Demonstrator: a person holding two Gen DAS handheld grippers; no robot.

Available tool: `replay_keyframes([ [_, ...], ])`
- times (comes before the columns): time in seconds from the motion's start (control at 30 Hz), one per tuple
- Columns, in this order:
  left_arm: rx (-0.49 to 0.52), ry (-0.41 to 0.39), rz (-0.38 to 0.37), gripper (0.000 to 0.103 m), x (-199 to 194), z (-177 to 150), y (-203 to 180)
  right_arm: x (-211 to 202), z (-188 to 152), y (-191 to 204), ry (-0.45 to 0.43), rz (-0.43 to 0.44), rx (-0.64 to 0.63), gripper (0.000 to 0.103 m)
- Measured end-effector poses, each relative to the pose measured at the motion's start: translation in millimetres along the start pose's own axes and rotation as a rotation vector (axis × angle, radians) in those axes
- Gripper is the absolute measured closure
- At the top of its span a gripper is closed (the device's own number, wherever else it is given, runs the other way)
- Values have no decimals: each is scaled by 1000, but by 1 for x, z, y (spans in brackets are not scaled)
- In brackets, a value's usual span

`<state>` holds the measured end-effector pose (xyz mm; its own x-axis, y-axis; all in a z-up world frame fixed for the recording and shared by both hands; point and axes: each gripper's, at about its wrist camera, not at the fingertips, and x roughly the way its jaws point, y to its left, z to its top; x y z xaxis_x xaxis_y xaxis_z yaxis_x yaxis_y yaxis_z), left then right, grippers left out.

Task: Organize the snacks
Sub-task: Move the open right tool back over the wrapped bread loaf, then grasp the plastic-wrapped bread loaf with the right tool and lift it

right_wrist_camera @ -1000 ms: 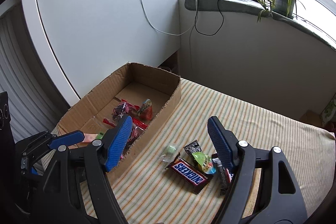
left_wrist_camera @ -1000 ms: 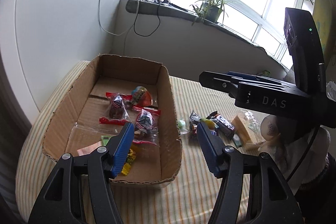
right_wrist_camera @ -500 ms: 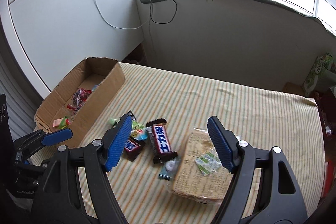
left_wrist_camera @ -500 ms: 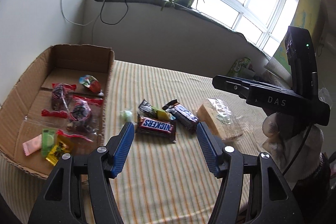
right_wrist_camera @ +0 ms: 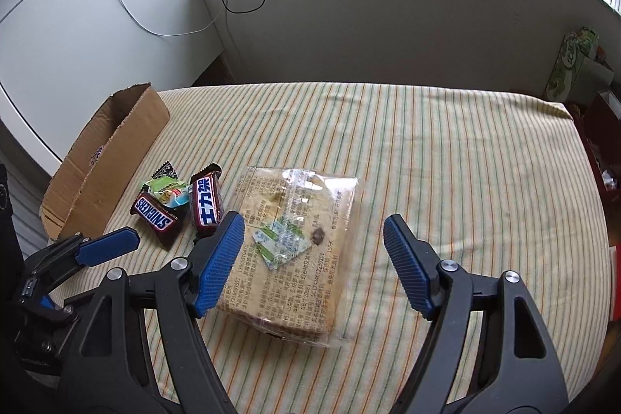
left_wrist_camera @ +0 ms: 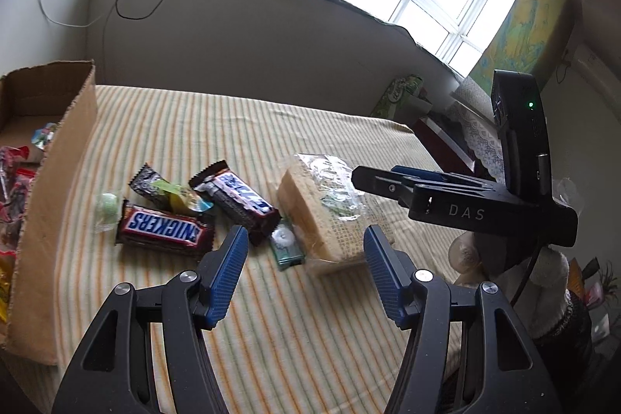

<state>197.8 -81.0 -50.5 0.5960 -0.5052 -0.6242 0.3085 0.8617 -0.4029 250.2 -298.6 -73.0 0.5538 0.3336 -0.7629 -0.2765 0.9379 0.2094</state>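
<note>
Striped cloth tabletop [right_wrist_camera: 446, 150] carries a crinkly clear-wrapped square cracker pack [right_wrist_camera: 295, 243], glossy Snickers bar [left_wrist_camera: 165, 228] beside it. Corrugated cardboard box [left_wrist_camera: 58, 189] stands left. Left gripper [left_wrist_camera: 304, 272] and right gripper [right_wrist_camera: 314, 258] fingers gape apart, empty.

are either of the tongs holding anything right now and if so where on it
No, nothing is held. The left tongs and right tongs both stand open above the snacks.

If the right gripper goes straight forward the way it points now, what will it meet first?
Most likely the clear-wrapped bread pack: it lies directly ahead between the open right gripper fingers. Depth is unclear, so the gap cannot be judged.
</note>
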Motion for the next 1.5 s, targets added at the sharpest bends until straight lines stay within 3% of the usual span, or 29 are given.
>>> replay_keyframes([
  [0.4,30,93,-64,44,42,2,-12,17,-13,-22,86,137,101,26],
  [0.7,33,143,-84,44,61,0,-13,24,-12,-18,122,193,100,42],
  [1.17,89,135,-57,45,67,-1,-28,19,-12,-8,101,155,87,47],
  [1.5,111,95,-53,45,44,-4,-36,-2,-12,-2,63,162,78,47],
])
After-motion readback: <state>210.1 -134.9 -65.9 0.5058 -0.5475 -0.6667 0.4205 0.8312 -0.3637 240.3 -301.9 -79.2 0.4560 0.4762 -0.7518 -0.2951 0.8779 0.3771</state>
